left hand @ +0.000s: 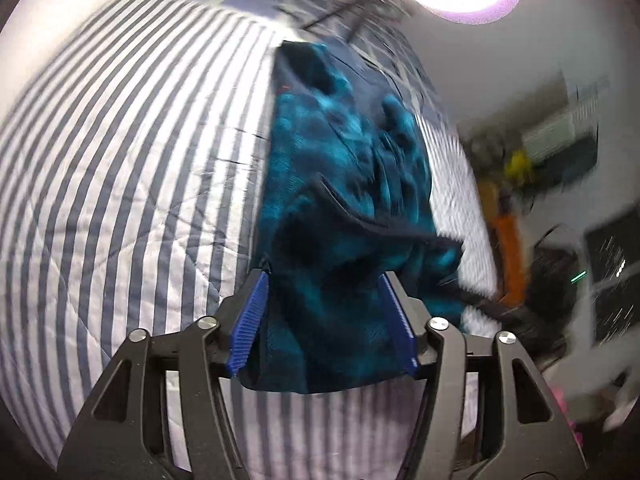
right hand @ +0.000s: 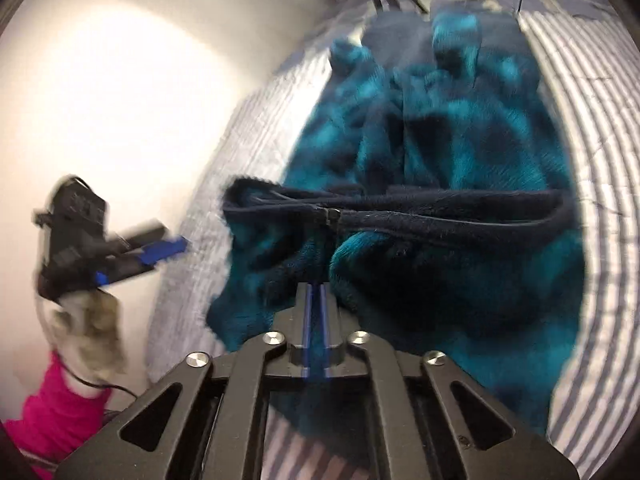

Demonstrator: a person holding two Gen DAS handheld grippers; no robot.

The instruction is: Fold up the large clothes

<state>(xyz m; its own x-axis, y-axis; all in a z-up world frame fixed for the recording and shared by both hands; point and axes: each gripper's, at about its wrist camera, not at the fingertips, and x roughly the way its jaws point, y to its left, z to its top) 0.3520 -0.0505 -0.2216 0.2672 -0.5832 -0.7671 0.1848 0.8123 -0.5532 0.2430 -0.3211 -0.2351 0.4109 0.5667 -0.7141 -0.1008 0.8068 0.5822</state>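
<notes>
My right gripper (right hand: 316, 292) is pinched nearly closed on the teal fleece garment (right hand: 432, 208), gripping a fold just below its dark zippered edge (right hand: 384, 208); the rest bunches ahead of the fingers on the striped quilt (right hand: 600, 320). My left gripper (left hand: 324, 312) stands partly spread, the fleece hanging loose between its blue pads (left hand: 250, 320), which do not look pressed on it.

The right gripper (right hand: 316, 300), at the bottom middle, is pinching the fuzzy teal robe (right hand: 460, 152), which is lying on the striped blanket (right hand: 600, 120). At the left, a hand (right hand: 90, 330) with a pink sleeve (right hand: 60, 412) is holding the left gripper (right hand: 160, 242), probably slightly open.
</notes>
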